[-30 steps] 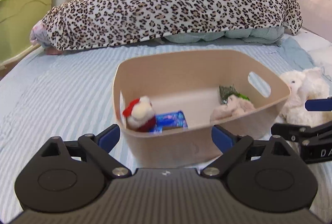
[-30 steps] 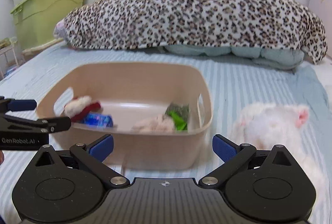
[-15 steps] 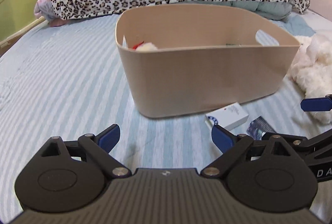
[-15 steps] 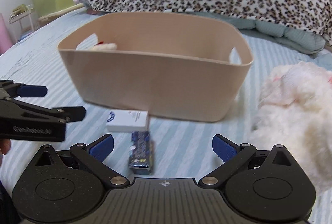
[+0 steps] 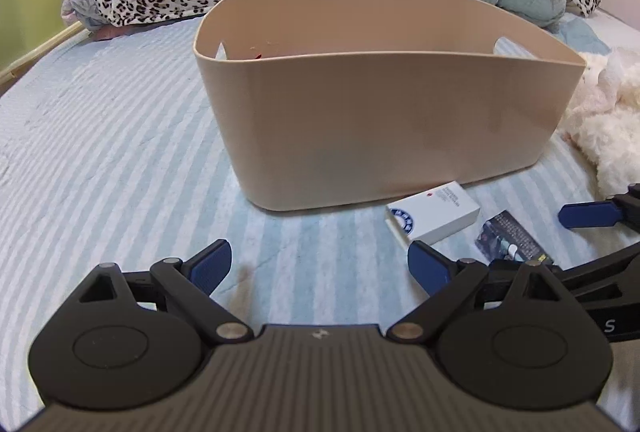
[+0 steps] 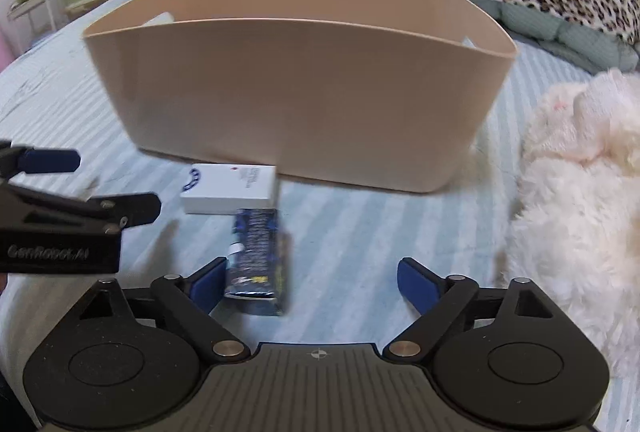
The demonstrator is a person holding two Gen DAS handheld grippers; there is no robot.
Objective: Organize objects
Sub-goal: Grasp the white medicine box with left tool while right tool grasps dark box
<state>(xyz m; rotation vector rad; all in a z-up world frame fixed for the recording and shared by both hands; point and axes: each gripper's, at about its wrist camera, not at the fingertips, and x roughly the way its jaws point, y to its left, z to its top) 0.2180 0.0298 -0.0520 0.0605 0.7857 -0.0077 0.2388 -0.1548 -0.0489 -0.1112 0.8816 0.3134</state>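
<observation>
Both the left gripper (image 5: 320, 264) and the right gripper (image 6: 310, 282) are spread wide and hold nothing. The dark packet (image 6: 258, 258) lies just beside the right gripper's left finger, near the white box (image 6: 230, 189) and the beige basket (image 6: 296, 103).

From my left wrist, the beige bin (image 5: 384, 119) fills the middle of the frame and its near wall hides nearly all its contents; only a red sliver (image 5: 257, 54) shows over the rim at upper left, too small to name. My right gripper (image 5: 592, 232) enters at lower right, cut off by the edge, and its body covers the near end of the dark packet (image 5: 510, 234). The print on the white box (image 5: 434, 218) is too small to read. From my right wrist, the whole frame is motion-blurred; the white plush toy (image 6: 576, 167) runs off the right edge, shapeless, and my left gripper (image 6: 108, 185) is cropped at centre left.
</observation>
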